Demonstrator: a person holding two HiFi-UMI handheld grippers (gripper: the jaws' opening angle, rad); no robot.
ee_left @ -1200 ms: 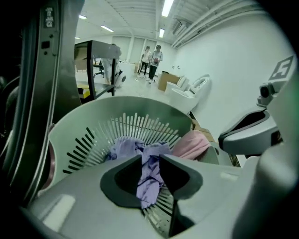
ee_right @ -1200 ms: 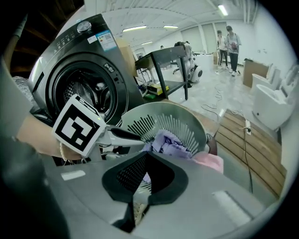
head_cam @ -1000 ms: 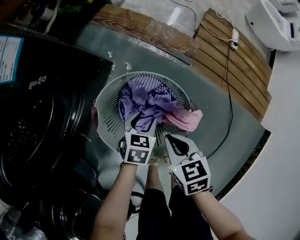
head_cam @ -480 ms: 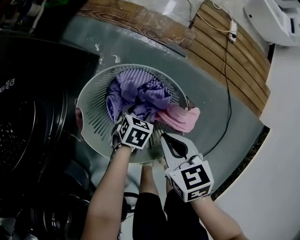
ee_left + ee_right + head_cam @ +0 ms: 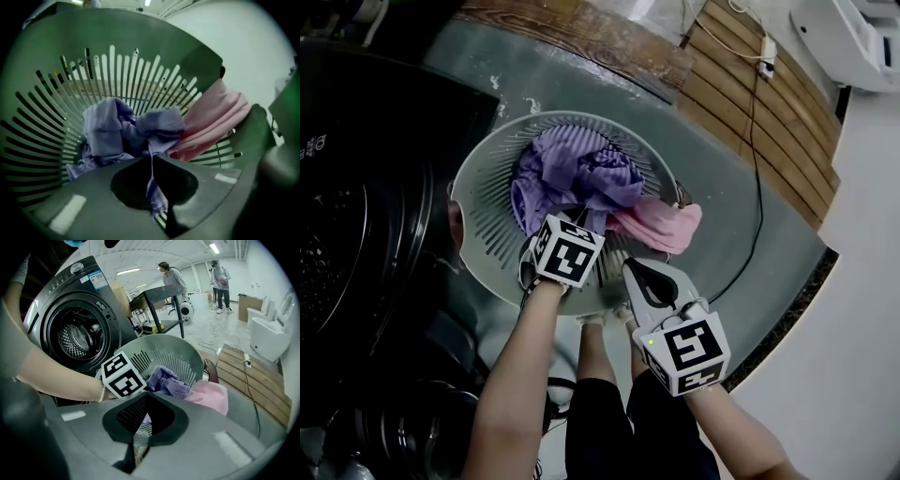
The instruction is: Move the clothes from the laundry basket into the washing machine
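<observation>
The purple clothing (image 5: 581, 173) lies bunched in the laundry basket (image 5: 478, 220). It looks soft, light and floppy, so expect it to trail. Your left hand-held gripper (image 5: 151, 161) is pinched on a thin fold of it; a thicker bunch would probably hold better. The pink garment (image 5: 661, 227) drapes over the rim. Your right hand-held gripper (image 5: 144, 397) is closed and empty, just beside the basket.

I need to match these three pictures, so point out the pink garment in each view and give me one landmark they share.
Head view: the pink garment is right of centre, draped over the right rim of the laundry basket.
Left gripper view: right of centre, against the slatted wall.
Right gripper view: lower right of centre.
Shared landmark: the purple garment, just left of it in every view.
</observation>
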